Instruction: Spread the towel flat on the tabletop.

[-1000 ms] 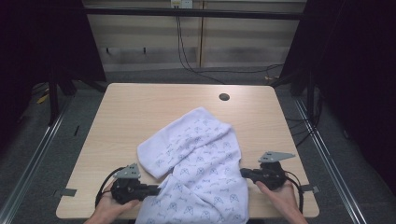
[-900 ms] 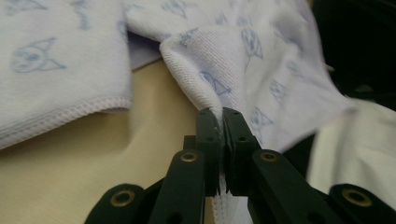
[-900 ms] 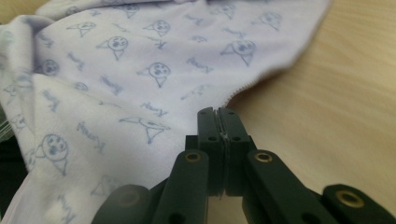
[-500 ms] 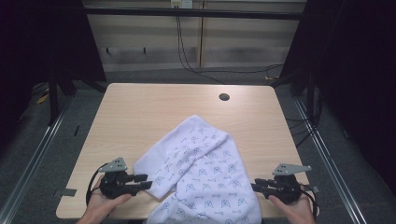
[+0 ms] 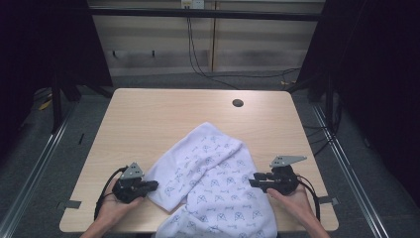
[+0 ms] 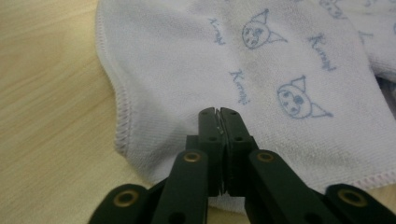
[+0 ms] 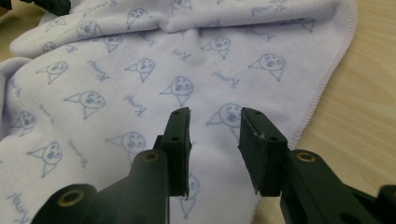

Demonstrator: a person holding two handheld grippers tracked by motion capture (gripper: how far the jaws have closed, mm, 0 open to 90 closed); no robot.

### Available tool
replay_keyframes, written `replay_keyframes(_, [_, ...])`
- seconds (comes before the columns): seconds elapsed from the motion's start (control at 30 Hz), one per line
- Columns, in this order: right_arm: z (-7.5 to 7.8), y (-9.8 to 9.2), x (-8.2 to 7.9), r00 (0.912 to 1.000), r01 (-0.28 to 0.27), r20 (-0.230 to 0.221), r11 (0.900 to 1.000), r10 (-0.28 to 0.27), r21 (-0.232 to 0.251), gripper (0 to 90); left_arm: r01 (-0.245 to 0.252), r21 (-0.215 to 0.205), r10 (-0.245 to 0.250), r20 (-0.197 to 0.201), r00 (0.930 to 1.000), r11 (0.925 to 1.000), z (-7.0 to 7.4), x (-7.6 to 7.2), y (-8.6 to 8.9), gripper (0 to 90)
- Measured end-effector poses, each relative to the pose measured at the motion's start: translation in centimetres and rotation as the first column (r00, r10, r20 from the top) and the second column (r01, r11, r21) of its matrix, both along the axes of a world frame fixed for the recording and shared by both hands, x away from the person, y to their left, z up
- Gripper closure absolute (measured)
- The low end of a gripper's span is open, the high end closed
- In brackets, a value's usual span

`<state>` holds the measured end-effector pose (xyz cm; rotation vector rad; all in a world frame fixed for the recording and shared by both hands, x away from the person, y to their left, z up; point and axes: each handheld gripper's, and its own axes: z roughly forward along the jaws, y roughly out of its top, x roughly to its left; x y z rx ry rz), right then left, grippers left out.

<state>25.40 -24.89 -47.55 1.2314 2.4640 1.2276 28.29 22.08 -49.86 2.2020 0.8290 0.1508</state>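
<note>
The wooden table is carrying the work, and the white printed towel is lying rumpled on its near half. One corner is pointing toward the far edge; the bulk is spilling over the near edge between my two hands. I am working it from both sides so that it can be drawn out flat.

The right gripper is sitting at the towel's right hem. Its jaws have just been opening and are standing spread, with cloth lying beneath the gap but nothing pinched, which I judge as lining up a bite on that edge.

The left gripper is resting at the towel's left corner with its jaws pressed together, tips just over the stitched border. Whether they are trapping a fold, I cannot tell.

A small dark hole is sitting well apart, near the far edge.
</note>
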Motion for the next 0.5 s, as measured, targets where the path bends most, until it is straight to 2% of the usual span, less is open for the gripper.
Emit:
replay_keyframes(0.1, [-0.4, 0.4, 0.4, 1.0, -0.006, -0.004, 1.0, 0.006, -0.022, 61.5, -0.006, 0.005, 0.006, -0.006, 1.0, 1.0, 0.1, 0.2, -0.1, 89.8])
replay_keyframes(0.2, [-0.5, 0.8, 0.8, 1.0, -0.006, 0.001, 0.999, 0.006, -0.046, 60.1, -0.025, -0.028, 0.025, -0.003, 0.9997, 0.9993, 0.4, 0.4, 0.3, 89.9])
replay_keyframes(0.23, [-0.5, 0.9, 1.0, 1.0, 0.002, -0.002, 0.999, -0.003, -0.049, 59.9, -0.042, -0.056, 0.042, 0.001, 0.9991, 0.9976, 0.8, 0.7, 0.6, 90.0])
replay_keyframes(0.27, [-0.6, 0.9, 1.3, 1.0, 0.006, -0.005, 0.999, -0.006, -0.051, 59.7, -0.069, -0.065, 0.071, 0.023, 0.9972, 0.9955, 1.2, 1.0, 0.9, 90.0])
replay_keyframes(0.3, [-0.7, 0.9, 1.5, 0.9999, 0.015, -0.006, 0.998, -0.016, -0.056, 59.0, -0.082, -0.081, 0.085, 0.027, 0.996, 0.9933, 1.4, 1.3, 1.2, 90.0])
replay_keyframes(0.37, [-0.8, 0.8, 2.1, 0.9998, 0.018, -0.003, 0.998, -0.019, -0.06, 56.6, -0.139, -0.122, 0.144, 0.037, 0.9888, 0.9827, 2.3, 2.6, 1.9, 90.0])
replay_keyframes(0.43, [-0.9, 0.7, 2.6, 0.9992, 0.04, 0.003, 0.997, -0.04, -0.068, 55.1, -0.166, -0.149, 0.175, 0.051, 0.9833, 0.975, 3.0, 3.8, 2.2, 90.0])
replay_keyframes(0.5, [-1.0, 0.6, 3.3, 0.9983, 0.058, 0.004, 0.996, -0.058, -0.064, 53.6, -0.183, -0.174, 0.2, 0.086, 0.9759, 0.9675, 4.4, 5.6, 2.2, 90.0])
